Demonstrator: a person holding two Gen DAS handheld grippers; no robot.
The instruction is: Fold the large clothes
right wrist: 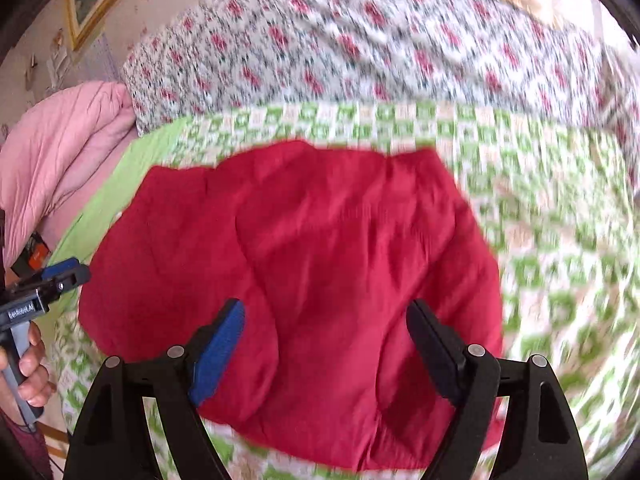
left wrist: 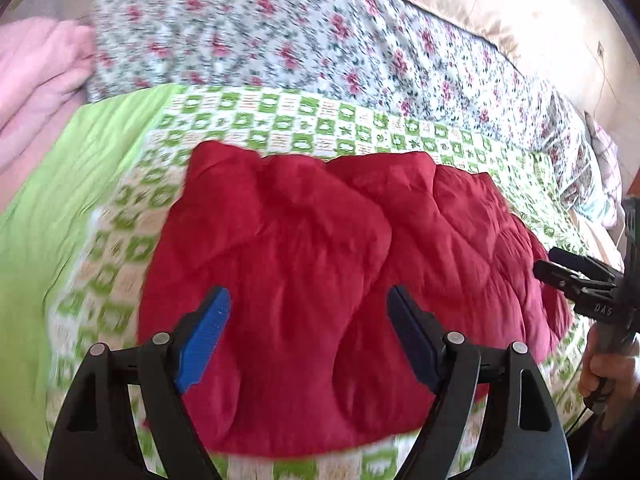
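My left claw [left wrist: 308, 336] and right claw [right wrist: 326, 356] hung apart — empty — above the folded red quilted jacket [left wrist: 320, 280]. Its puffy padding could spring the fold open on the bed [left wrist: 120, 208] — nothing pinned it.

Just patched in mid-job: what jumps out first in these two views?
The red padded garment dominates, lying folded in a bundle in the middle of the green-and-white checked bedspread. Both tools hang open above its near edge with nothing between their pads: the left tool and the right tool. Behind lie a floral quilt and, far left, a pink blanket.
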